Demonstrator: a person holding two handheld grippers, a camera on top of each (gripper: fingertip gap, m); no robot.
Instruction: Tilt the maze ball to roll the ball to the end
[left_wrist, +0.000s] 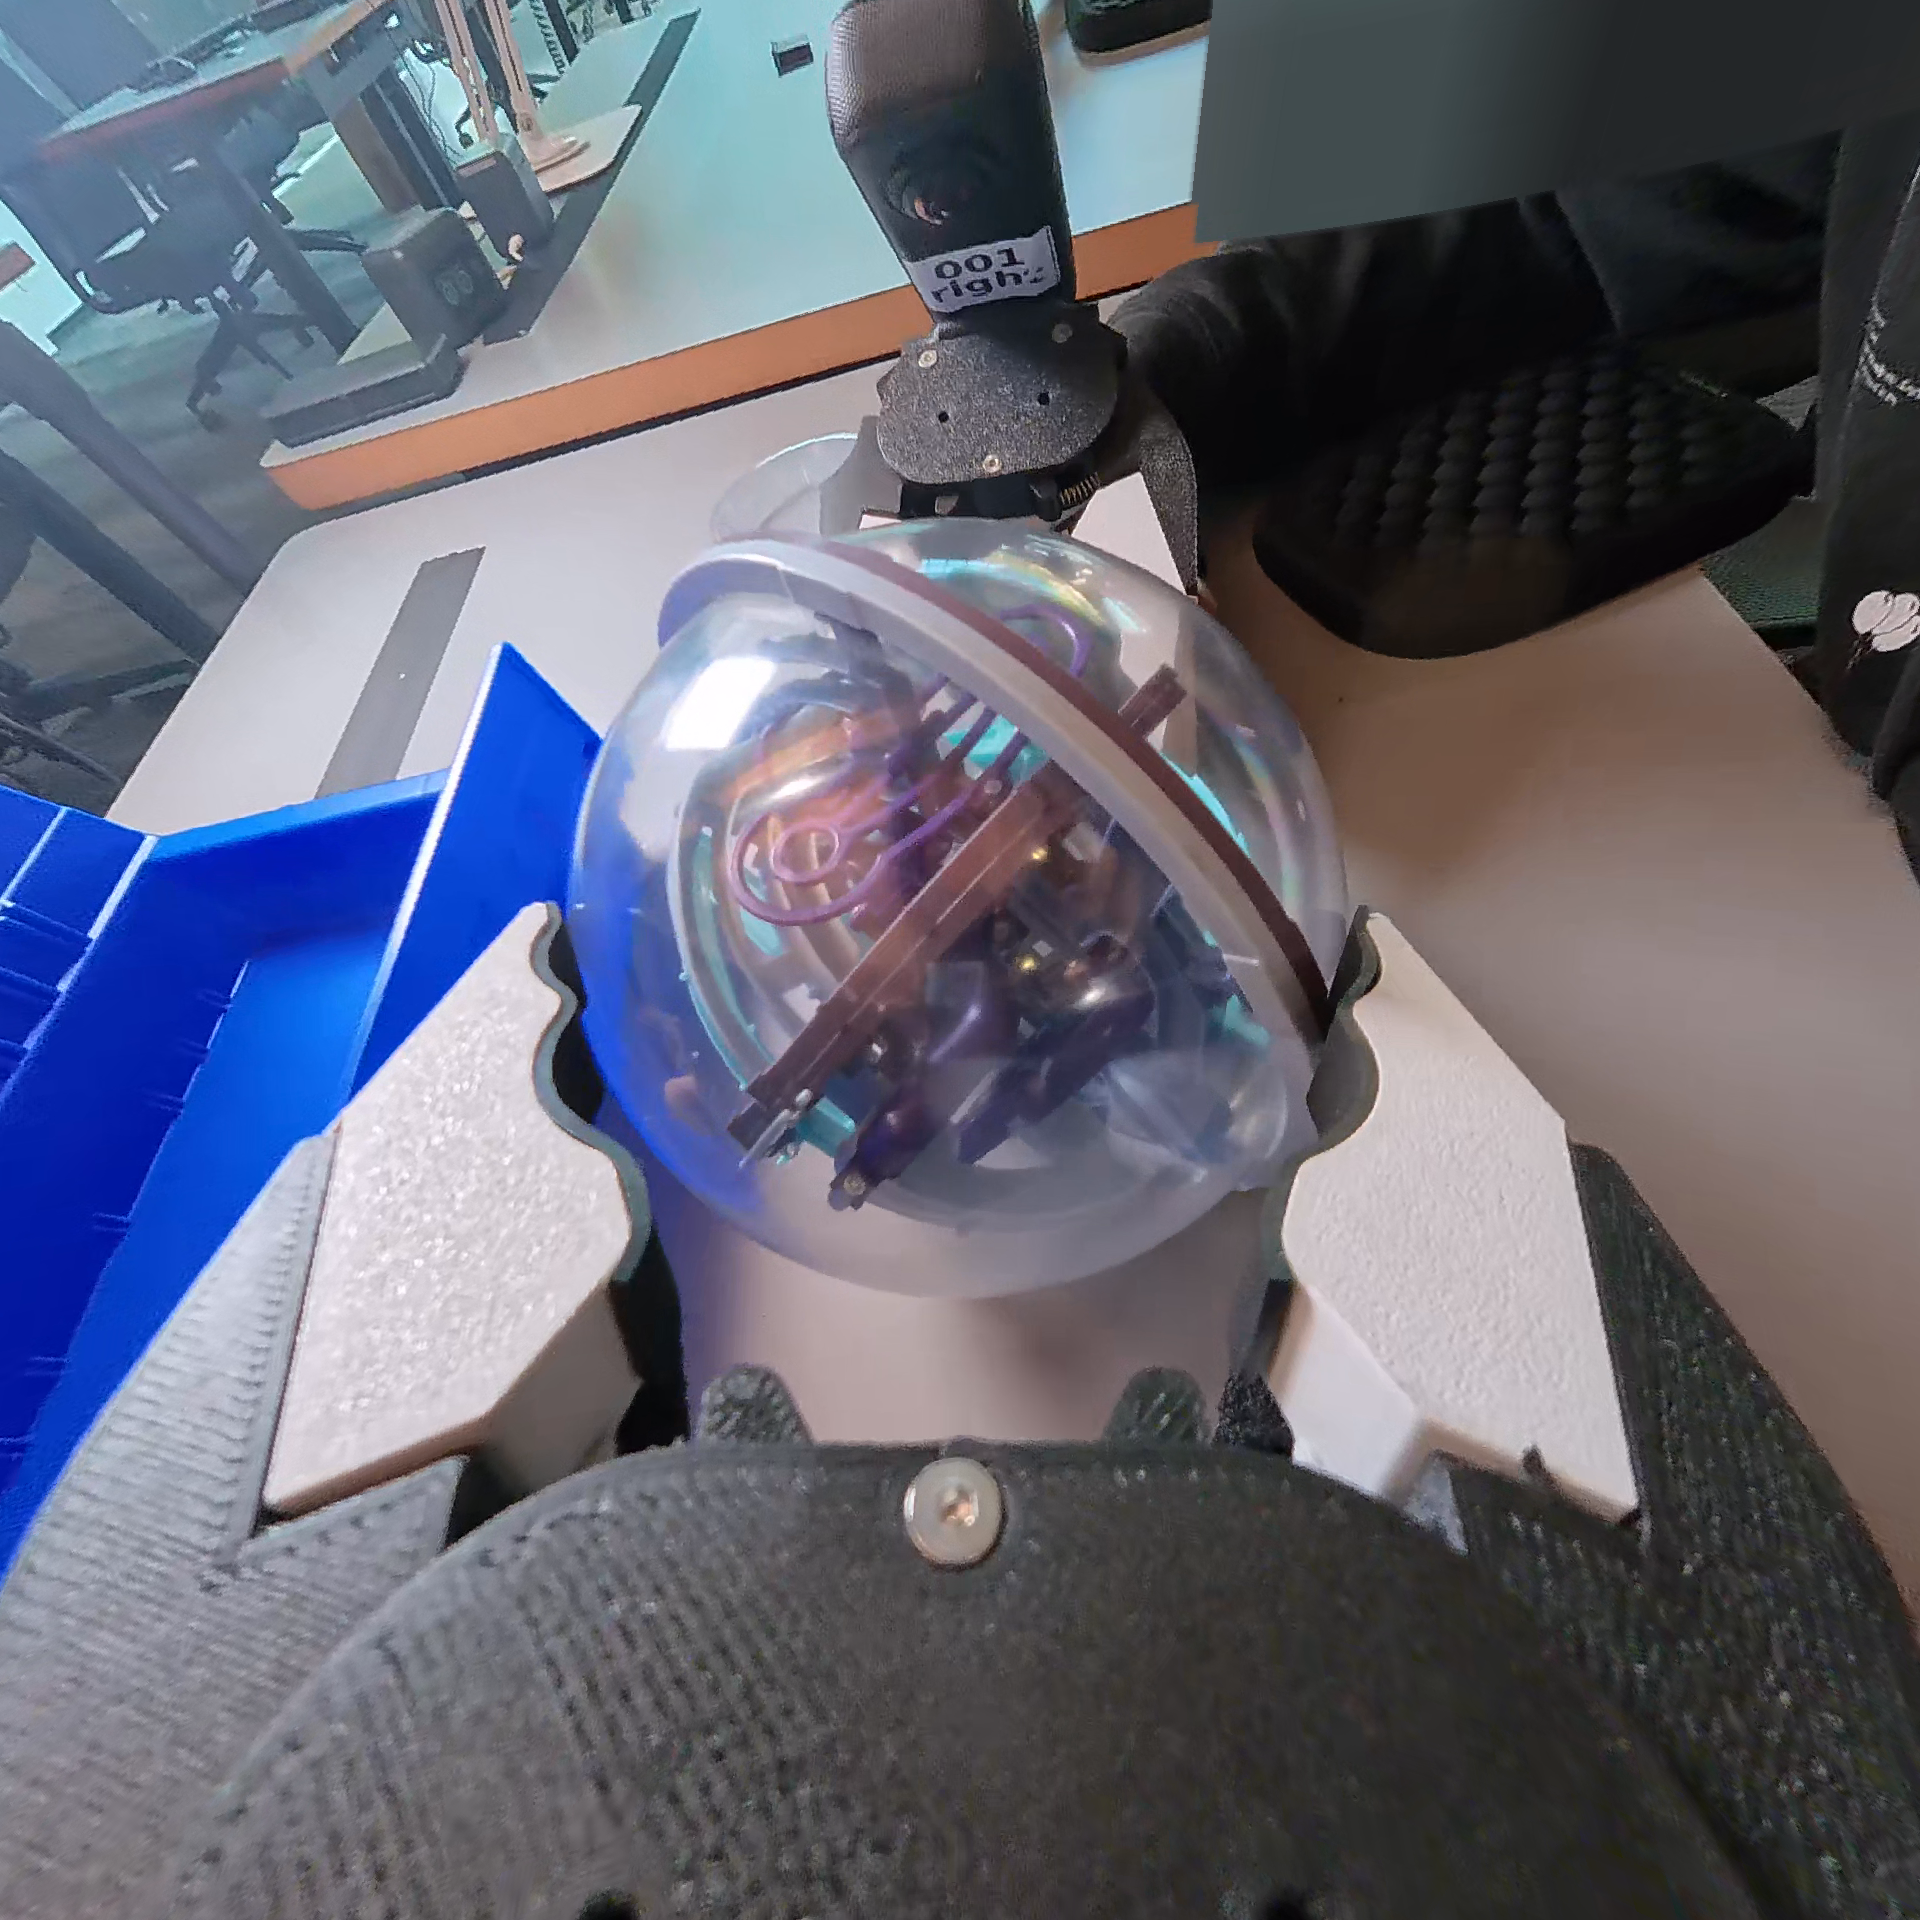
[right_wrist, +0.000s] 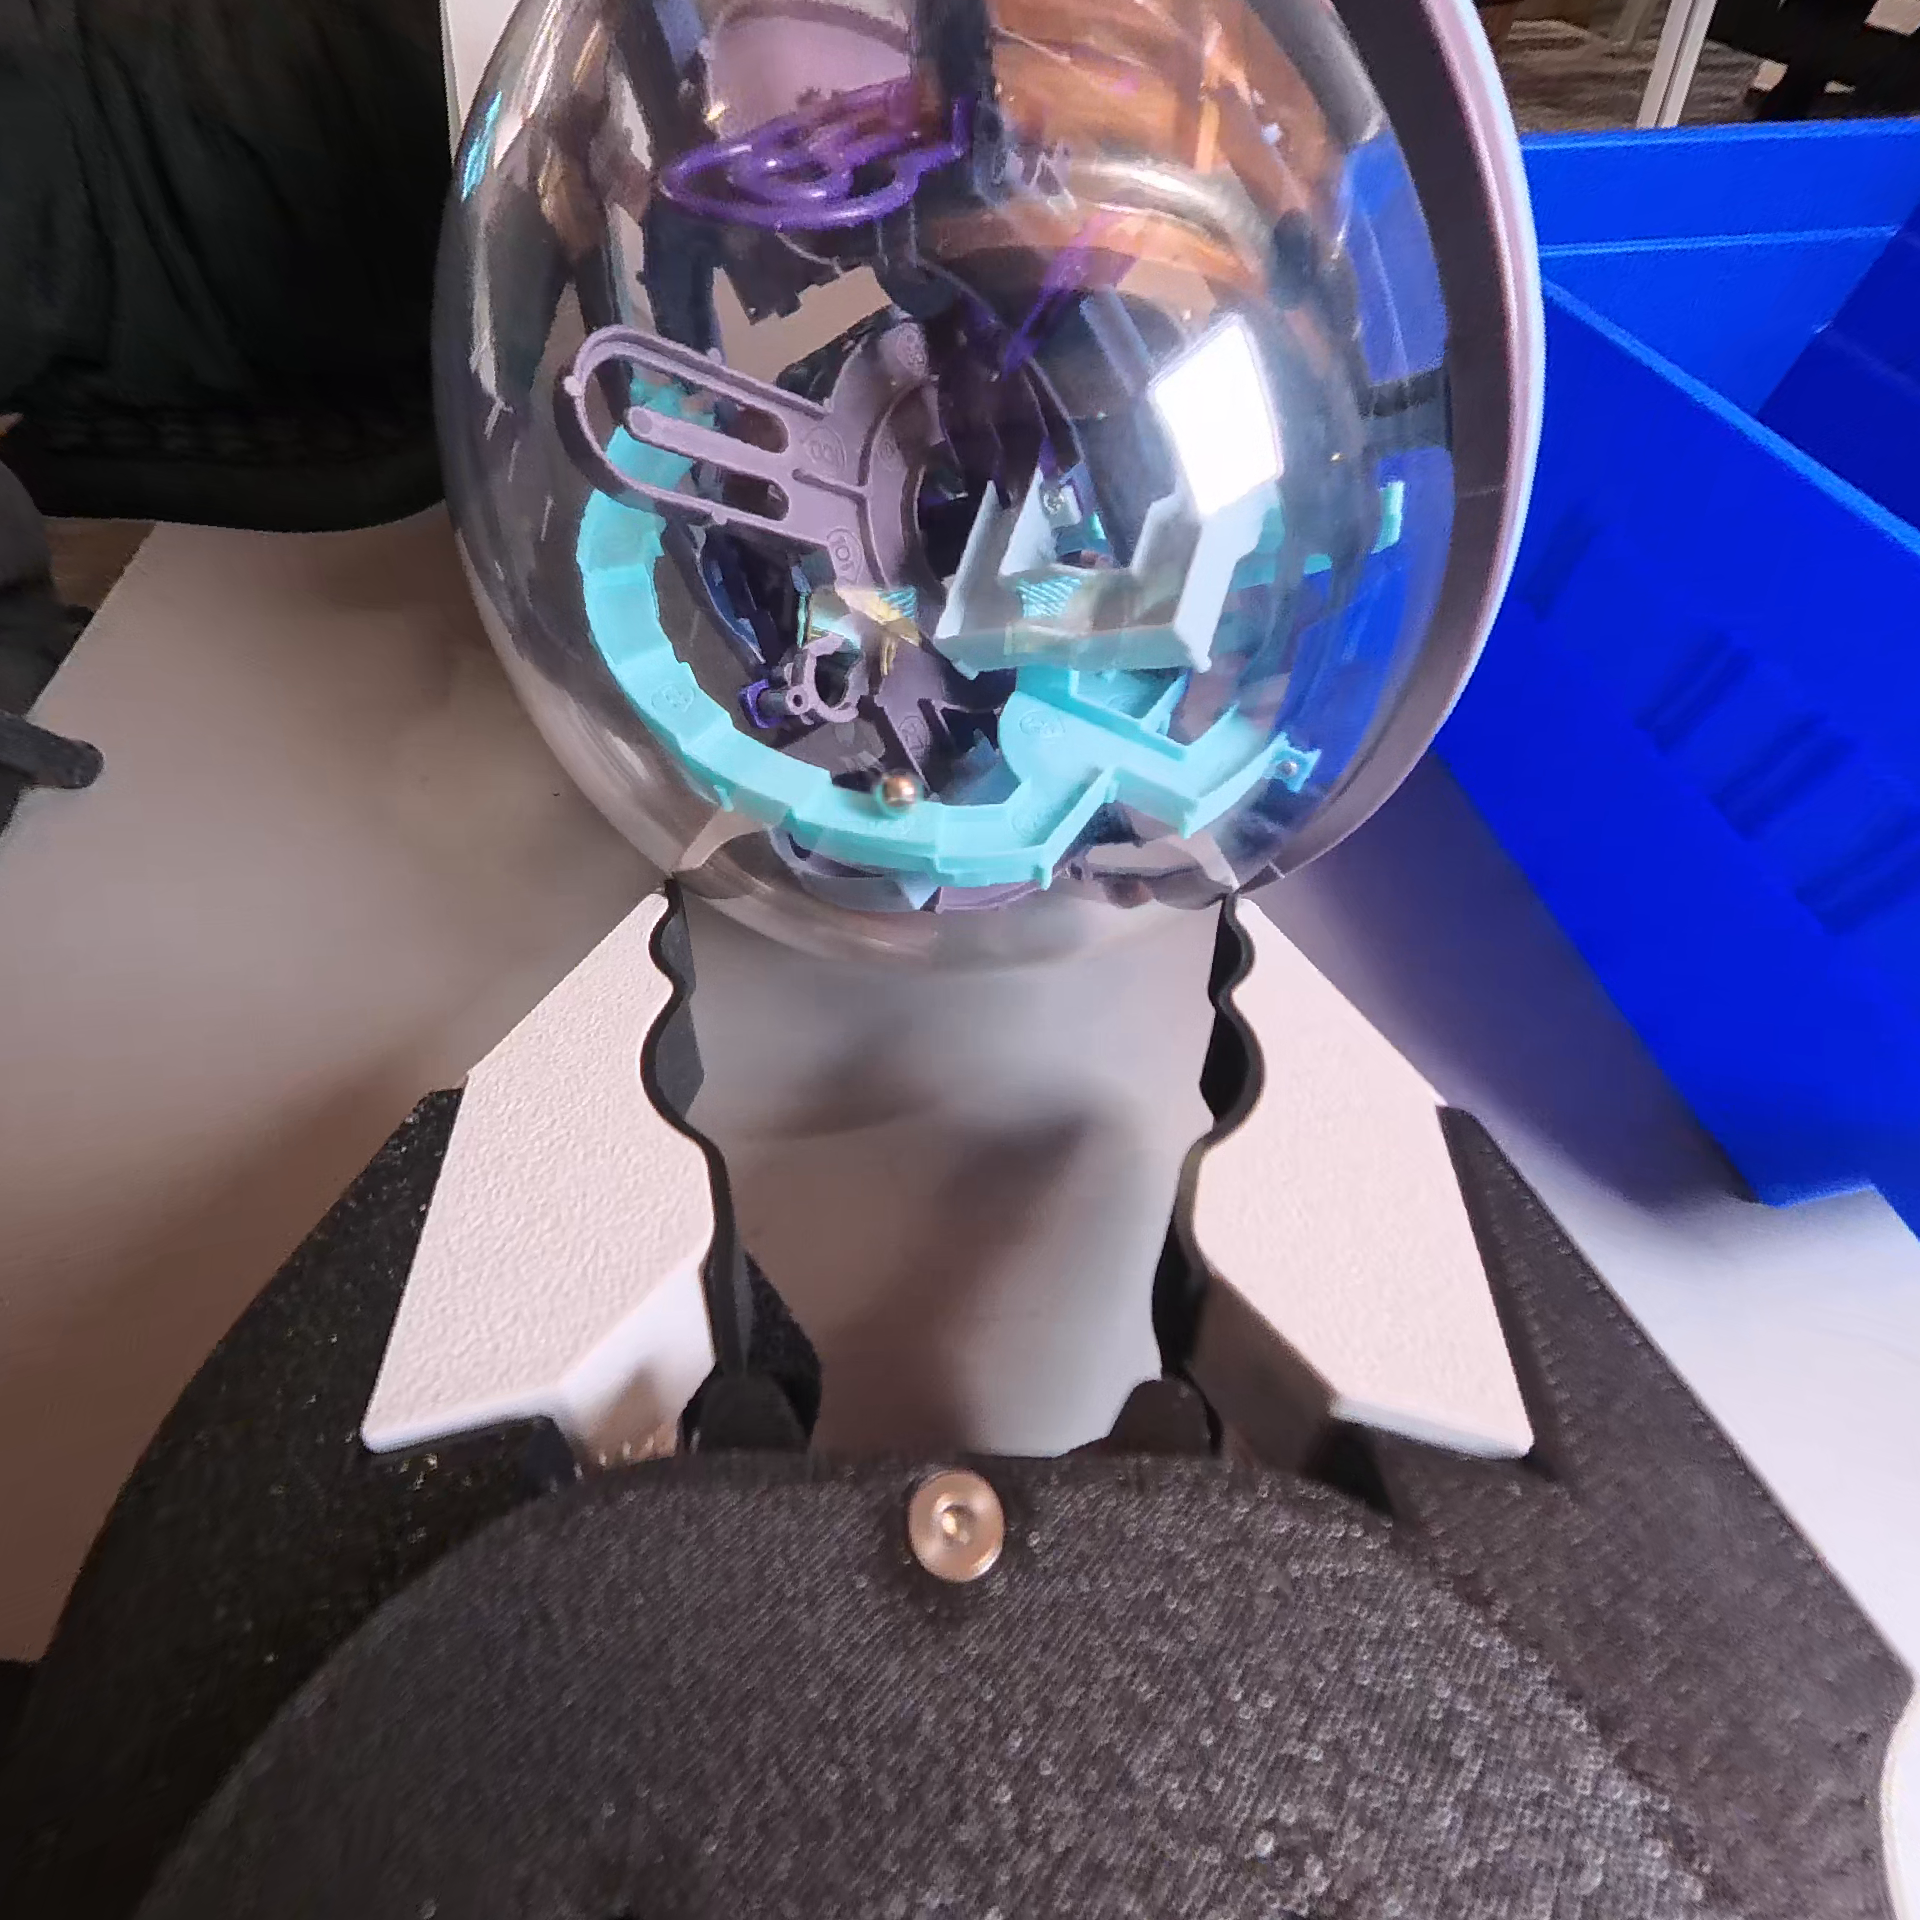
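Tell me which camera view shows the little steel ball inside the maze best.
The right wrist view. There the steel ball sits in plain sight on the teal track low in the maze ball, just above the right tongs. In the left wrist view the maze's inner tracks are visible, but I cannot pick out the ball.

Glossy clear-plastic maze ball (right_wrist: 935, 468), shiny metal ball (right_wrist: 898, 793)

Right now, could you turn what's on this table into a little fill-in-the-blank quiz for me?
1. The clear maze ball is held between ____ tools, the left tool and the right tool.
2. The bin beside it is ____.
3. The small metal ball sits on a ____ track.

Missing words: two; blue; turquoise
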